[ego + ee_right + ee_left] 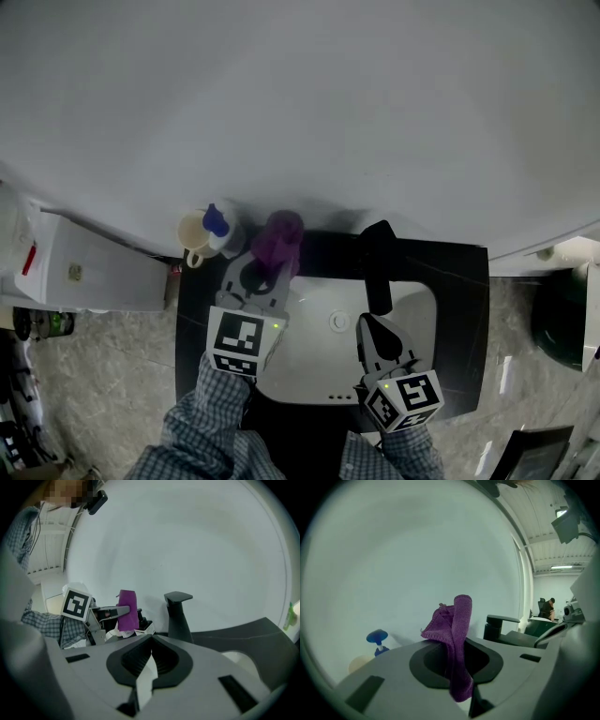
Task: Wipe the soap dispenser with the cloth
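My left tool [263,277] pinches the purple cloth [280,241] above the sink [314,361]; my right tool [372,336] hangs closed, empty. Beyond, the soap dispenser [222,231] stands at the desk [461,314] corner. Wiping looks unstarted; next, bring the cloth left onto it.

The faucet [378,262] stands at the back of the basin [319,361], which is set in the desk [461,300]. Left of the faucet, the cloth [278,242] rises from the left gripper's [265,274] jaws. Farther left, the soap dispenser [218,225] sits just beside a cup [192,232]. The right gripper [367,328] is before the faucet, over the basin.
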The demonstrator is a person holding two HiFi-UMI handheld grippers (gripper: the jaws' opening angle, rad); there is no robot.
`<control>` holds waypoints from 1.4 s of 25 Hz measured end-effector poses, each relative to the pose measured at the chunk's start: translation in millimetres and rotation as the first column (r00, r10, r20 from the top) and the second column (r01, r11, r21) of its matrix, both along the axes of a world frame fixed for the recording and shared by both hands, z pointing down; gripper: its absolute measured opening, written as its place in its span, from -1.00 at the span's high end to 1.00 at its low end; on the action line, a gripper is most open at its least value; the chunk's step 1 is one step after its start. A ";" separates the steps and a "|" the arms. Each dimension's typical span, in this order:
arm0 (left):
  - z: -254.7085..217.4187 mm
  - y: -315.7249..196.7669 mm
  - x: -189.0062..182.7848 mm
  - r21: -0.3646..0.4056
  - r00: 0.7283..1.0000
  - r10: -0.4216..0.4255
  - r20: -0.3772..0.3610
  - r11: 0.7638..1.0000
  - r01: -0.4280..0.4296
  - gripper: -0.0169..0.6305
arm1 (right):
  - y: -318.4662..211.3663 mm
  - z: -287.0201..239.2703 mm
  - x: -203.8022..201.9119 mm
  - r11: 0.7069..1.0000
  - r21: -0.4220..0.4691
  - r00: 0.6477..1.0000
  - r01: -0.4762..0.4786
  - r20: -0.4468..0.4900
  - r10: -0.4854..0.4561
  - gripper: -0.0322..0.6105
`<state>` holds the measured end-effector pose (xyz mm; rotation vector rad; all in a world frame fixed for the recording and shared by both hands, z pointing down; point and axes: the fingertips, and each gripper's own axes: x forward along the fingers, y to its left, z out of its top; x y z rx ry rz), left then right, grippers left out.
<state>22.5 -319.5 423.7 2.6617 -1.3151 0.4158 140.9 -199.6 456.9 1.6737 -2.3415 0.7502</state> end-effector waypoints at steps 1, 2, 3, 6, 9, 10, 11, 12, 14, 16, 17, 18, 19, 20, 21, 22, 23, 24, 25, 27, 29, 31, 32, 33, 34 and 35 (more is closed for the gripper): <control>-3.2 -5.0 -1.0 0.011 1.000 -0.011 -0.004 1.000 0.011 0.76 | 0.3 -0.2 -0.4 1.000 0.000 1.000 0.001 0.001 -0.001 0.84; -4.4 -9.5 -1.4 0.016 1.000 -0.018 -0.005 1.000 0.018 0.76 | 0.7 -0.2 -0.9 1.000 0.000 1.000 0.003 0.002 -0.003 0.84; -4.1 -13.0 -0.5 0.016 1.000 -0.019 -0.005 1.000 0.019 0.76 | 1.2 0.0 -1.3 1.000 -0.001 1.000 0.005 0.002 -0.005 0.84; 3.3 -16.0 9.1 -0.001 1.000 0.003 -0.005 1.000 -0.003 0.76 | 2.4 1.6 -0.6 1.000 -0.006 1.000 0.004 0.004 -0.004 0.84; 12.9 -15.2 22.9 -0.007 0.999 0.032 0.012 0.999 -0.032 0.76 | 4.0 3.0 0.5 1.000 -0.010 1.000 0.001 0.006 -0.001 0.84; 16.0 -14.9 27.5 -0.008 0.999 0.040 0.018 0.999 -0.040 0.76 | 5.1 3.3 0.3 1.000 -0.011 1.000 0.002 0.006 -0.002 0.84; 19.3 -14.8 31.9 -0.012 0.999 0.047 0.023 0.999 -0.047 0.76 | 6.4 3.6 0.0 1.000 -0.013 1.000 0.004 0.005 -0.004 0.84; 23.5 -14.9 36.2 -0.019 0.998 0.054 0.026 0.998 -0.054 0.76 | 7.6 3.9 -0.1 1.000 -0.015 1.000 0.006 0.005 -0.006 0.84; 34.8 -15.4 43.6 -0.045 0.998 0.065 0.026 0.997 -0.064 0.76 | 9.4 4.8 1.0 1.000 -0.018 1.000 0.002 0.005 -0.002 0.84; 46.6 -16.2 47.7 -0.076 0.998 0.066 0.015 0.995 -0.065 0.76 | 11.3 6.6 3.6 1.000 -0.023 1.000 -0.006 0.007 0.007 0.84; 51.8 -16.6 49.2 -0.089 0.998 0.066 0.010 0.994 -0.065 0.76 | 12.3 8.0 5.2 1.000 -0.026 1.000 -0.011 0.008 0.011 0.84; 56.5 -16.7 50.8 -0.099 0.998 0.068 0.006 0.993 -0.067 0.76 | 13.3 9.3 6.9 0.999 -0.029 1.000 -0.015 0.008 0.015 0.84; 61.0 -16.6 52.4 -0.108 0.997 0.071 0.006 0.992 -0.070 0.76 | 14.4 10.5 8.5 0.999 -0.032 1.000 -0.019 0.008 0.020 0.84; 65.4 -16.2 54.0 -0.116 0.997 0.073 0.006 0.991 -0.072 0.76 | 15.5 11.6 9.7 0.999 -0.035 1.000 -0.023 0.007 0.023 0.84; 70.0 -15.6 55.1 -0.126 0.997 0.074 0.007 0.989 -0.072 0.76 | 16.6 12.6 10.7 0.999 -0.038 1.000 -0.026 0.006 0.026 0.84; 75.1 -14.8 55.7 -0.135 0.997 0.072 0.007 0.988 -0.070 0.76 | 17.7 13.7 11.5 0.999 -0.041 1.000 -0.027 0.004 0.027 0.84; 80.6 -13.9 55.6 -0.144 0.998 0.066 0.008 0.987 -0.065 0.76 | 18.7 14.8 11.9 0.999 -0.044 1.000 -0.026 0.001 0.026 0.84; 86.0 -12.8 55.1 -0.153 0.998 0.060 0.009 0.987 -0.058 0.76 | 19.6 15.8 12.1 0.999 -0.047 1.000 -0.025 -0.001 0.025 0.84; 91.3 -11.1 54.0 -0.161 0.998 0.053 0.012 0.986 -0.051 0.76 | 20.4 16.6 12.2 0.998 -0.050 1.000 -0.025 -0.002 0.025 0.84; 99.4 -5.6 52.0 -0.179 0.999 0.050 0.021 0.983 -0.046 0.76 | 21.3 17.7 12.2 0.998 -0.053 1.000 -0.027 -0.002 0.026 0.84; 103.3 -0.1 50.0 -0.191 0.998 0.054 0.023 0.980 -0.048 0.76 | 21.5 18.5 12.1 0.998 -0.054 1.000 -0.029 -0.001 0.029 0.84; 105.9 4.2 46.4 -0.199 0.998 0.051 0.019 0.979 -0.047 0.76 | 21.9 19.1 10.7 0.998 -0.054 1.000 -0.027 -0.001 0.027 0.84; 105.5 6.1 44.2 -0.199 0.999 0.049 0.019 0.979 -0.044 0.76 | 22.2 19.1 9.6 0.998 -0.055 1.000 -0.024 -0.002 0.024 0.84; 103.3 7.8 42.1 -0.192 0.999 0.047 0.019 0.980 -0.043 0.76 | 22.4 19.0 8.1 0.998 -0.054 1.000 -0.022 -0.002 0.022 0.84; 99.1 9.5 40.5 -0.180 0.999 0.047 0.020 0.983 -0.043 0.76 | 22.4 18.6 6.5 0.998 -0.053 1.000 -0.020 -0.003 0.020 0.84; 93.6 11.4 39.6 -0.167 0.998 0.050 0.022 0.985 -0.046 0.76 | 22.1 17.9 4.9 0.999 -0.050 1.000 -0.019 -0.003 0.018 0.84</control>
